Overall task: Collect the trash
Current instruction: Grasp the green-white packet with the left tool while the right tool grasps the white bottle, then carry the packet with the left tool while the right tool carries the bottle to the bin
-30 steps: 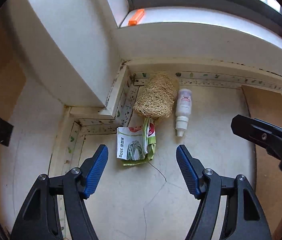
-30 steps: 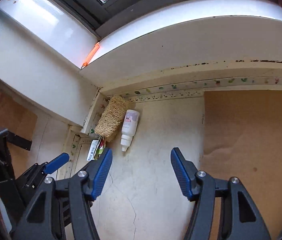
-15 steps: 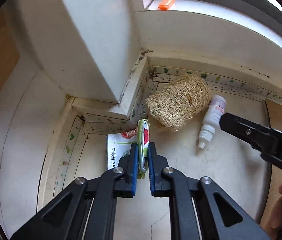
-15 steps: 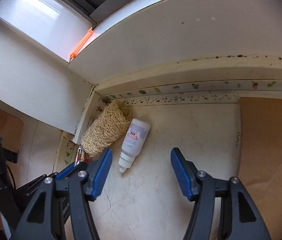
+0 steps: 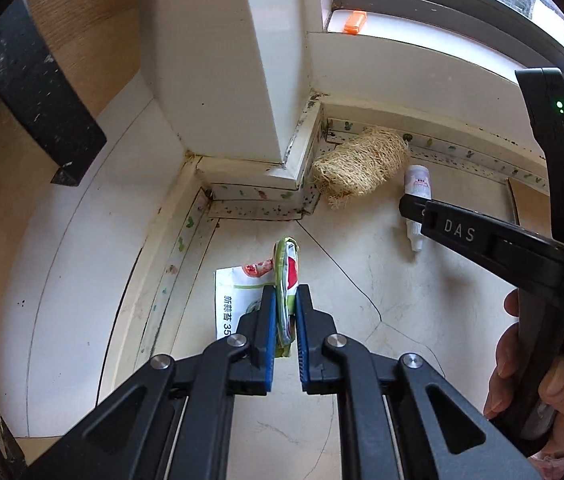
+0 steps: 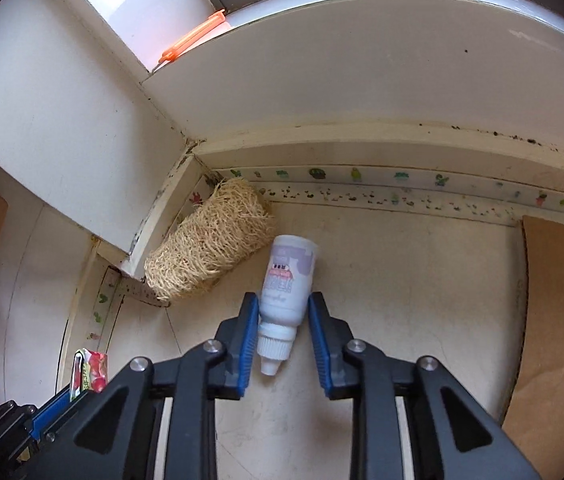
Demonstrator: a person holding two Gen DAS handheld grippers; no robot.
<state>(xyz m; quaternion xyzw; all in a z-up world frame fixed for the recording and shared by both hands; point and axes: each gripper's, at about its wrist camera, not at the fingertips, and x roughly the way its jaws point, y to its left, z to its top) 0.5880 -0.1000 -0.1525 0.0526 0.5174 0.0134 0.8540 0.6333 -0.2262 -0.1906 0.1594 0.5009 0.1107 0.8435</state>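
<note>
Left wrist view: the left gripper (image 5: 285, 312) pinches a crinkled, glossy wrapper (image 5: 285, 280) (printed "35", red and green artwork) just above the cracked floor (image 5: 361, 340). The right gripper (image 6: 283, 320) squeezes a smooth white plastic bottle (image 6: 287, 280) with a ribbed cap, beside a coarse, fibrous loofah (image 6: 210, 248).

A folded green-and-white wrapper (image 5: 285, 280) stands on edge off the floor; a small white bottle (image 6: 287, 280) lies nozzle toward the camera, beside a tan loofah (image 6: 210, 248).
</note>
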